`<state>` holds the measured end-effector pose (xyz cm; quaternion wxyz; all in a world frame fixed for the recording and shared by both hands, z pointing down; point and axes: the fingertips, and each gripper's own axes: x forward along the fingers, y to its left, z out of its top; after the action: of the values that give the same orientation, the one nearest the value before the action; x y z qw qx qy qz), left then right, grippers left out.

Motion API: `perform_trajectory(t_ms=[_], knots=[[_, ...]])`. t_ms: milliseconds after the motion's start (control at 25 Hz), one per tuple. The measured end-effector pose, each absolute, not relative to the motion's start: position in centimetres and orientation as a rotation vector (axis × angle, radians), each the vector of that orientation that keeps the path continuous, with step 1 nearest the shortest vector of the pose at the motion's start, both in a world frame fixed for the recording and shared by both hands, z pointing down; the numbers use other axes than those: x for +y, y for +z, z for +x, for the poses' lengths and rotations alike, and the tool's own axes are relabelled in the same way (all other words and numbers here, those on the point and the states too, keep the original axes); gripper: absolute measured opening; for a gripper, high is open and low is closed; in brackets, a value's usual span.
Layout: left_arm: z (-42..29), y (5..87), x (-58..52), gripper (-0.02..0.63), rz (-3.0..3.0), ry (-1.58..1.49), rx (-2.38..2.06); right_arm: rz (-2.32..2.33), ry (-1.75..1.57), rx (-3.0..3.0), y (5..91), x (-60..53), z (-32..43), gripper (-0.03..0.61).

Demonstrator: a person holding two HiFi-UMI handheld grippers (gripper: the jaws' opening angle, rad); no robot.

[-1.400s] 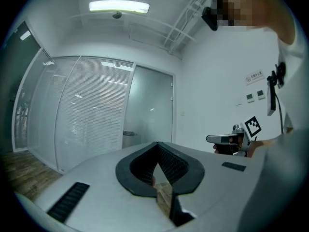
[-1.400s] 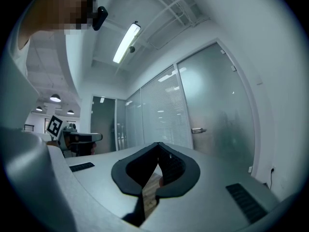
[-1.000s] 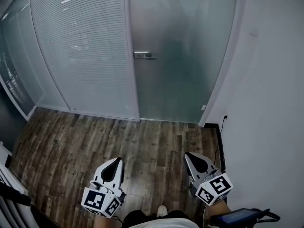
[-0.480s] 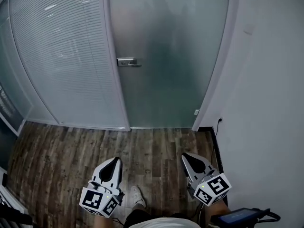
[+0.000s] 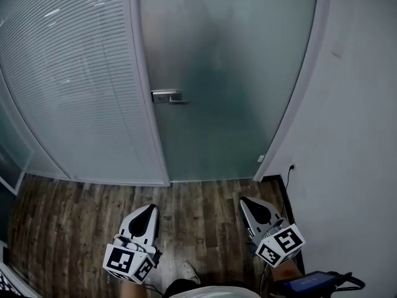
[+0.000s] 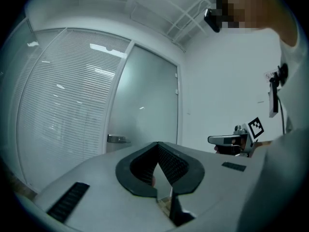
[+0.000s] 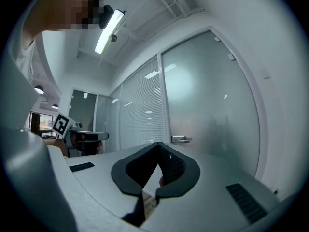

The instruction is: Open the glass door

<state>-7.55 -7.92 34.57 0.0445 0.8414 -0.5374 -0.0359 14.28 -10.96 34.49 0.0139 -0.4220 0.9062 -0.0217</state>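
Observation:
The frosted glass door point(image 5: 229, 73) stands closed ahead, with its metal lever handle point(image 5: 169, 97) at the left edge, next to the frame. My left gripper point(image 5: 149, 211) and right gripper point(image 5: 248, 202) are held low over the floor, side by side and pointing at the door, well short of it. Both have their jaws together with nothing between them. The handle point(image 6: 117, 139) shows left of the left gripper point(image 6: 158, 146) in the left gripper view. In the right gripper view the handle point(image 7: 180, 139) sits just right of the right gripper point(image 7: 158, 146).
A curved glass partition with white blinds point(image 5: 68, 73) runs left of the door. A white wall point(image 5: 360, 135) closes the right side, with a socket and black cable point(image 5: 290, 166) at its base. Dark wood floor point(image 5: 80, 216) lies below, and a shoe point(image 5: 191, 270) shows between the grippers.
The door and handle have come closer and sit lower in the head view. Both grippers were carried forward with the person and stayed shut.

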Motion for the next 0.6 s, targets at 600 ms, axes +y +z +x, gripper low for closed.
perform_trajectory(t_ms=[600], knots=[[-14.4, 36.0, -20.9, 0.0, 2.561, -0.117, -1.571, -1.3, -0.057, 2.886, 35.0, -23.4, 6.1, 0.002]])
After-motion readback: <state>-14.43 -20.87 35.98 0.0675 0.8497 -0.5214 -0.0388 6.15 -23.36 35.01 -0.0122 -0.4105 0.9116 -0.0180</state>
